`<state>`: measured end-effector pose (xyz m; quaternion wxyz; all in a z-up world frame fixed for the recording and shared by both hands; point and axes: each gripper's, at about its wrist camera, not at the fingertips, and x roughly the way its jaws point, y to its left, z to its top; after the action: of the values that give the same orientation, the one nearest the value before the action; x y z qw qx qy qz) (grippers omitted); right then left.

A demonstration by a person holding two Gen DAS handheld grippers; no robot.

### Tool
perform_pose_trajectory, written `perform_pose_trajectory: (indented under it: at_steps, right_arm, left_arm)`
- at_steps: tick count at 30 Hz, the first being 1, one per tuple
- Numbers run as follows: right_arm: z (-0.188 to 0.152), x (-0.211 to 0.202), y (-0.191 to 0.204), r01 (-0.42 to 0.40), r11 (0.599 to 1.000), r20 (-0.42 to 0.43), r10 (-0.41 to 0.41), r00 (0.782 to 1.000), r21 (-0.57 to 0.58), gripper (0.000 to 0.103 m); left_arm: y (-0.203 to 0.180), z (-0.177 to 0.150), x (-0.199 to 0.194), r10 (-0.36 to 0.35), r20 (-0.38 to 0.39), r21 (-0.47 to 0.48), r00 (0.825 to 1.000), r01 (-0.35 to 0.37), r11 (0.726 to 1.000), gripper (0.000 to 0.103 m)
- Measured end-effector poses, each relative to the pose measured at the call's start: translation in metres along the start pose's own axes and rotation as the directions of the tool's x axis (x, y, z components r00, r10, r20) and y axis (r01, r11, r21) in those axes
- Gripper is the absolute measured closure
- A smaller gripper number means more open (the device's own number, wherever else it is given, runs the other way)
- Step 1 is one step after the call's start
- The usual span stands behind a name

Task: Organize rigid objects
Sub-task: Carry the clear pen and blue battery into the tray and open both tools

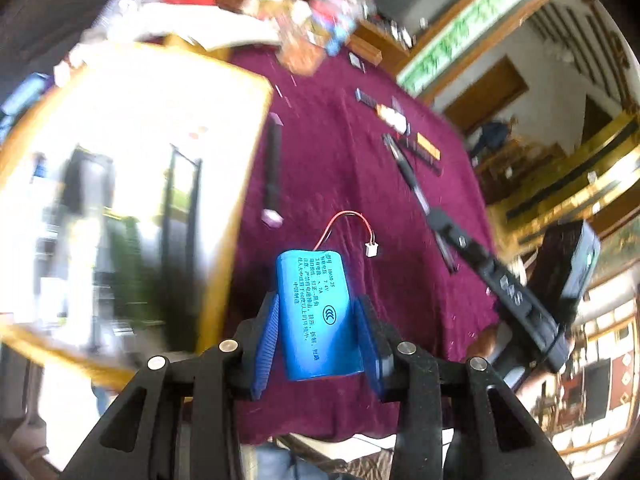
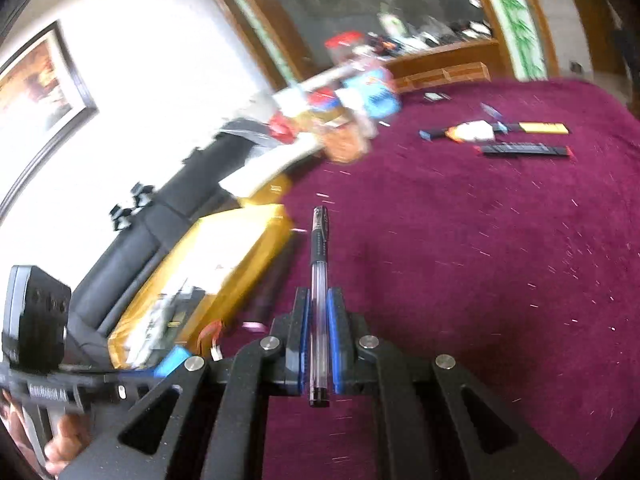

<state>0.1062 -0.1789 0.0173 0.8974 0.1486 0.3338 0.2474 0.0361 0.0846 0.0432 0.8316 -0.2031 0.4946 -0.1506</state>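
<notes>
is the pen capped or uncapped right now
Capped. The pen, clamped in the right gripper, shows a black cap with its clip at the far end.

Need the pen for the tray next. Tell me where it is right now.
The pen is clamped in the right gripper, lifted over the maroon cloth, its capped end pointing away; the left wrist view shows it right of the blue battery pack.

I am looking across a maroon tablecloth (image 2: 460, 260); a framed picture (image 2: 40, 84) is hanging on the white wall far to its left, and a dark sofa (image 2: 160, 216) is sitting beyond the cloth's left edge.
</notes>
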Motion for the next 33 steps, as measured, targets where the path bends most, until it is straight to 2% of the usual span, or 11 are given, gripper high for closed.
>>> perform_pose_trajectory:
  at_steps: [3,6,8,11,13,19,24,33]
  right_arm:
    - [0.003,-0.008,0.045,-0.071,0.996,0.012,0.072,0.997,-0.061,0.095]
    - [0.003,-0.003,0.081,-0.139,0.985,-0.017,0.138,0.99,-0.099,0.094]
    - [0.001,0.01,0.101,-0.188,0.977,-0.06,0.183,0.981,-0.1,0.094]
    - [-0.004,0.03,0.123,-0.216,0.972,-0.11,0.205,0.973,-0.095,0.094]
    - [-0.008,0.046,0.135,-0.212,0.972,-0.14,0.198,0.97,-0.099,0.094]
    - [-0.022,0.088,0.159,-0.139,0.979,-0.212,0.107,0.971,-0.146,0.094]
    - [-0.032,0.109,0.162,-0.105,0.983,-0.26,0.063,0.964,-0.153,0.094]
    - [-0.045,0.128,0.173,-0.041,0.98,-0.29,-0.017,0.957,-0.193,0.094]
  left_arm:
    - [0.021,0.002,-0.044,0.023,0.071,-0.024,0.997,-0.021,0.999,0.064]
    - [0.043,0.005,-0.075,0.078,0.135,-0.054,0.988,-0.071,0.996,0.064]
    - [0.056,0.009,-0.087,0.126,0.174,-0.078,0.977,-0.114,0.99,0.064]
    - [0.08,0.012,-0.092,0.157,0.19,-0.119,0.969,-0.136,0.984,0.064]
    - [0.098,0.014,-0.087,0.175,0.183,-0.145,0.967,-0.15,0.978,0.064]
    - [0.132,0.017,-0.066,0.213,0.129,-0.187,0.969,-0.187,0.964,0.064]
    - [0.139,0.02,-0.053,0.243,0.106,-0.187,0.964,-0.22,0.957,0.064]
    - [0.148,0.022,-0.036,0.277,0.066,-0.18,0.959,-0.262,0.948,0.066]
